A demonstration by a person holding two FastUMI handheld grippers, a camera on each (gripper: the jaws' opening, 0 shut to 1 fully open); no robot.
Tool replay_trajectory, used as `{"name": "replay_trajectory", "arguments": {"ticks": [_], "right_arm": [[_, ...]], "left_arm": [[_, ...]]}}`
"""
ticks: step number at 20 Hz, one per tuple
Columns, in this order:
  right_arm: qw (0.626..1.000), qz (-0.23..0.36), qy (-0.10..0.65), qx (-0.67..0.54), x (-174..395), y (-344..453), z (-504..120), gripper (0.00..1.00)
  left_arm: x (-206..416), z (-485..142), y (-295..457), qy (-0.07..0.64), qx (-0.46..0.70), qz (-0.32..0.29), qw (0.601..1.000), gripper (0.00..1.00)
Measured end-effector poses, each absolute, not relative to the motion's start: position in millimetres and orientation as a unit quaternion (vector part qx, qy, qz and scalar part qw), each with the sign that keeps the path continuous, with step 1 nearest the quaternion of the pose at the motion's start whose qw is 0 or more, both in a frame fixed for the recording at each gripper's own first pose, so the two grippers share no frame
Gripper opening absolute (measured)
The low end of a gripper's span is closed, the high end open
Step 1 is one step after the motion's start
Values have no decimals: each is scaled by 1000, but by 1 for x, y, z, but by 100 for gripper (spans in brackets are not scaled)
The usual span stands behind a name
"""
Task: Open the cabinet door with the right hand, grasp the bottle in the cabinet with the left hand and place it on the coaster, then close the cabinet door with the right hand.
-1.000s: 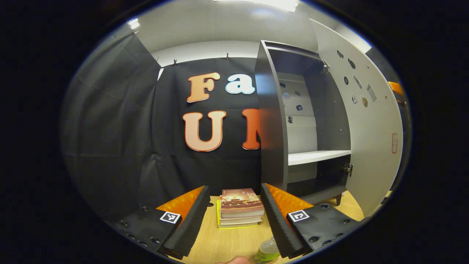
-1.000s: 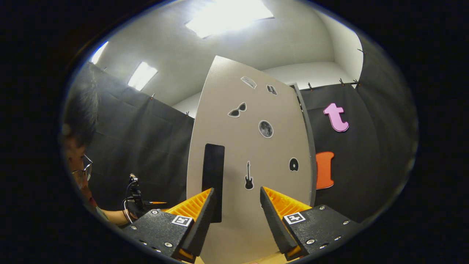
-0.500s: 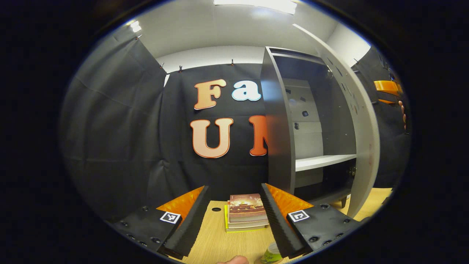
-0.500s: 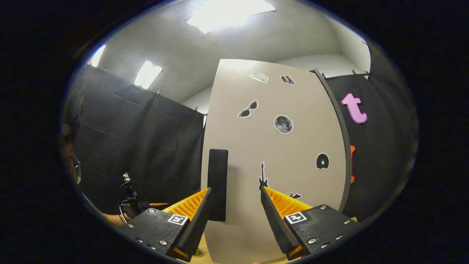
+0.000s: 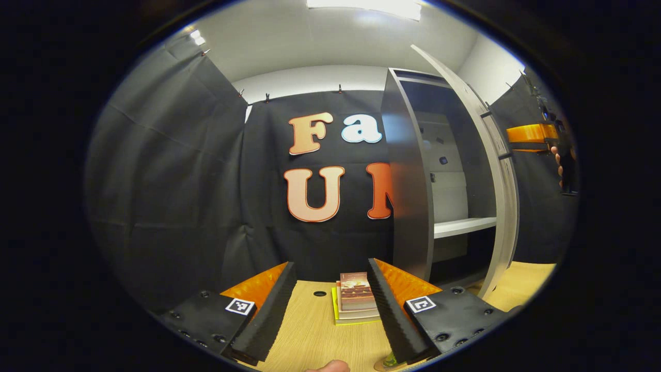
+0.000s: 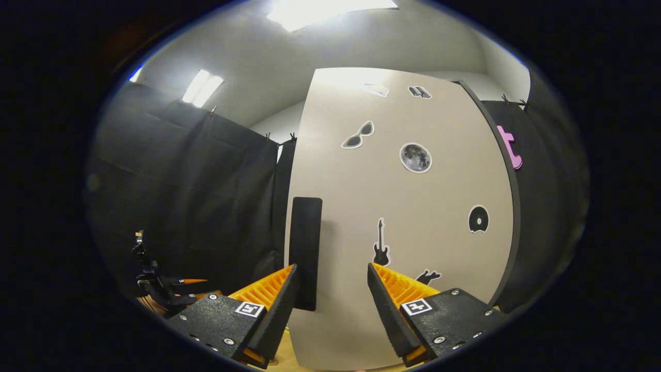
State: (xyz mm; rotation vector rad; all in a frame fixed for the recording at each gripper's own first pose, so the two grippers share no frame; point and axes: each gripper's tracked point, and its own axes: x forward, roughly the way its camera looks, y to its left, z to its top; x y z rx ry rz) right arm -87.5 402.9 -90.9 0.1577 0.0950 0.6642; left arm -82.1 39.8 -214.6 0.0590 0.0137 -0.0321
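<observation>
Cabinet door [image 6: 403, 206] faces right gripper [image 6: 330, 305] close up; its jaws gape wide w/ nothing between them, black handle [image 6: 304, 253] just beyond left finger tip. In left gripper view, door [image 5: 498, 170] is edge-on, partly ajar, white shelf [image 5: 462, 226] visible inside the cabinet [image 5: 410, 175]. Left gripper [image 5: 330, 310] also wide open, holding nothing, above wooden table [image 5: 315, 336]. Bottle [image 5: 391, 359] sits on coaster [image 5: 383, 367] by its right finger, nearer than the book stack [image 5: 356, 305] left of cabinet. Right gripper [image 5: 532, 134] is beyond door.
</observation>
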Motion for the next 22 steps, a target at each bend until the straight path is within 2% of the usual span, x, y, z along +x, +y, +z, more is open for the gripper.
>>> {"name": "replay_trajectory", "arguments": {"ticks": [22], "right_arm": [[949, 278, 99, 113, -71, 409, -108, 84]], "left_arm": [[-77, -191, 44, -2, 30, -7, 1000, 92]]}}
